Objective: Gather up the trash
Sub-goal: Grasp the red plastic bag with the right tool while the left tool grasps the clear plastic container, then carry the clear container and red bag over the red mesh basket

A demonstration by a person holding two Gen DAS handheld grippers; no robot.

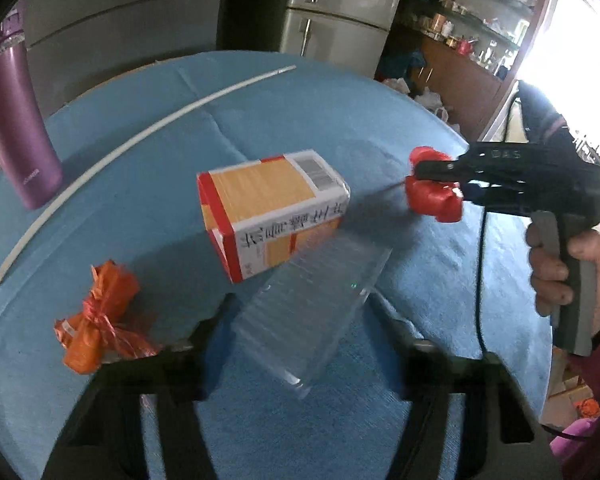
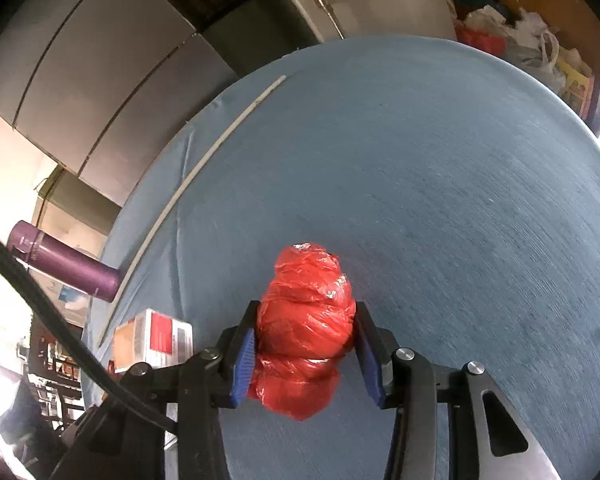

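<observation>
My right gripper point(image 2: 306, 344) is shut on a crumpled red plastic wad point(image 2: 306, 320) and holds it above the blue tablecloth; it also shows in the left wrist view point(image 1: 434, 190), at the right. My left gripper point(image 1: 300, 320) holds a clear plastic container point(image 1: 308, 312) between its fingers, tilted toward an orange and white carton point(image 1: 272, 210) that lies on the cloth and touches the container's far end. An orange knotted plastic bag point(image 1: 98, 324) lies to the left, just beyond the left finger.
The round table has a blue cloth point(image 1: 340, 112). A purple bottle point(image 1: 16, 120) stands at the far left edge. A long white strip point(image 1: 120, 152) lies along the cloth. A fridge and shelves stand behind.
</observation>
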